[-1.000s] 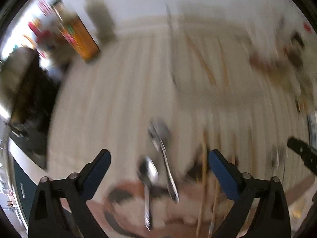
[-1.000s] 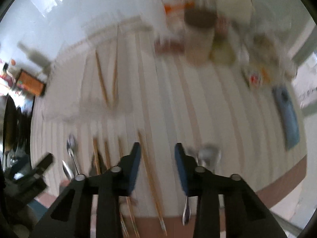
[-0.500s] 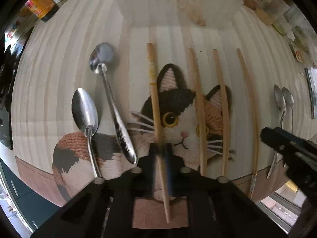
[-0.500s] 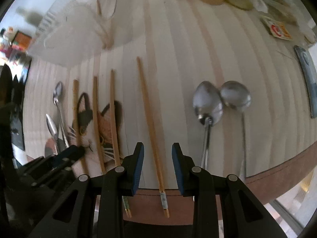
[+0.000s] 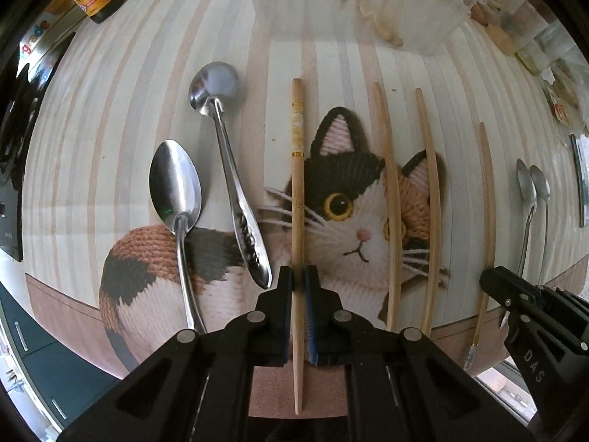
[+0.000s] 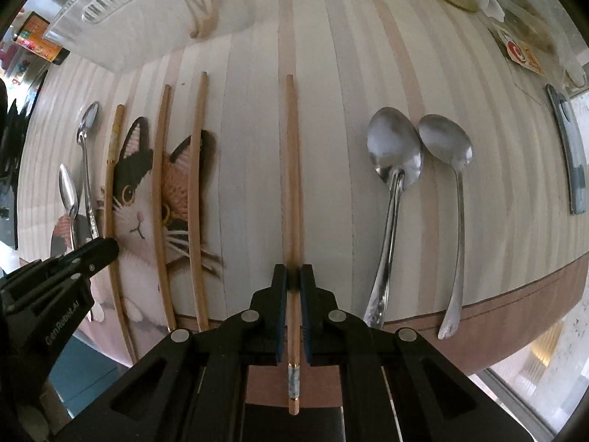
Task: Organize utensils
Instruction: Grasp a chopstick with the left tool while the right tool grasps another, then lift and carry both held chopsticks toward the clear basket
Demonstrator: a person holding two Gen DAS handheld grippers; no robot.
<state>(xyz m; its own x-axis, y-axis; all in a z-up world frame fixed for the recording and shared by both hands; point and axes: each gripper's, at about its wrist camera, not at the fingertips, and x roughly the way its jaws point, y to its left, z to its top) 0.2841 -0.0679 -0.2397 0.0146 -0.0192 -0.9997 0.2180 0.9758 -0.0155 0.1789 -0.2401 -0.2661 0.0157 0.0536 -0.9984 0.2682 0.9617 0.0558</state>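
While both jaws pinch one wooden chopstick (image 5: 297,199) each (pale, banded ends), spoons (image 6: 394,162) alongside.

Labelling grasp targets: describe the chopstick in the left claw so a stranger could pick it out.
Find the cat picture on the striped mat. Four chopsticks lie along it; take the leftmost chopstick, beside two spoons and crossing the cat's whiskers. Only it has a pale wrapped band with gold rings near its far end, and the left claw is shut on it.
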